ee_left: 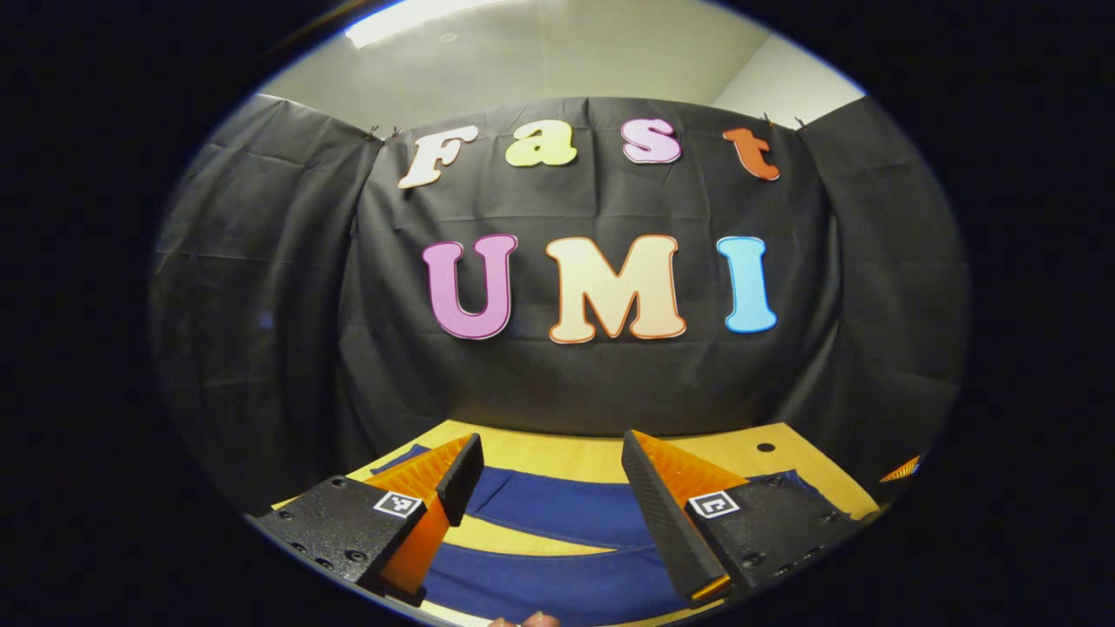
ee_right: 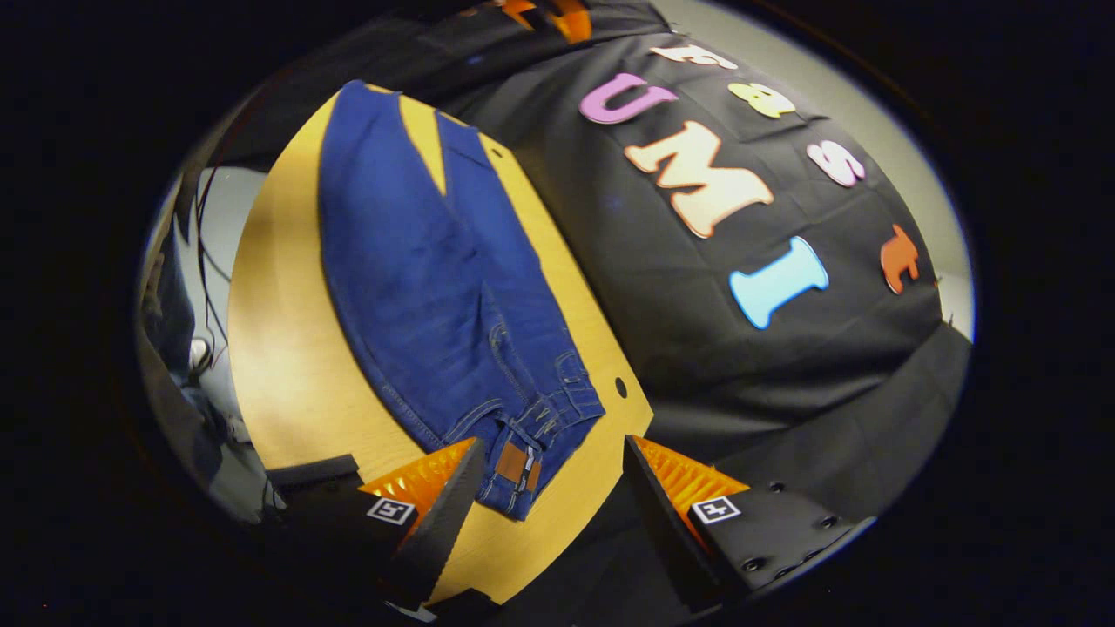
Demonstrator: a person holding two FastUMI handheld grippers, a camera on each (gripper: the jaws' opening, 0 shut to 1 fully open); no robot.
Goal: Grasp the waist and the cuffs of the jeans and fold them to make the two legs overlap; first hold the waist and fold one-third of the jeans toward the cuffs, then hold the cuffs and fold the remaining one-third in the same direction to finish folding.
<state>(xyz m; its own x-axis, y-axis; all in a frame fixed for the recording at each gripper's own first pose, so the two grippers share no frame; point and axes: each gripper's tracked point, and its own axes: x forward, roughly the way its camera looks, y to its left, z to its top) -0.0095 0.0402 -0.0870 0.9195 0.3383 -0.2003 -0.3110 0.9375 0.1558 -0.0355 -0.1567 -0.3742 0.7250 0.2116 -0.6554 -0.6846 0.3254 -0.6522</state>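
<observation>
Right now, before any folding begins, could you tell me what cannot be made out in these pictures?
- Jeans: cuffs at the table's far end, too small and distorted in the right gripper view.
- Waist: the near corner is hidden behind the right gripper finger.
- Left gripper view: the left gripper fingers cover part of the legs; the table is cut off below.

Your jeans (ee_right: 435,296) are thick blue cloth, a bit rough, with a smooth brown leather-like patch (ee_right: 517,465) at six o'clock on the waist. Your worktop (ee_right: 287,348) looks like smooth, slightly shiny wood. The wall (ee_right: 784,383) behind is soft, matt, wrinkly cloth.
</observation>
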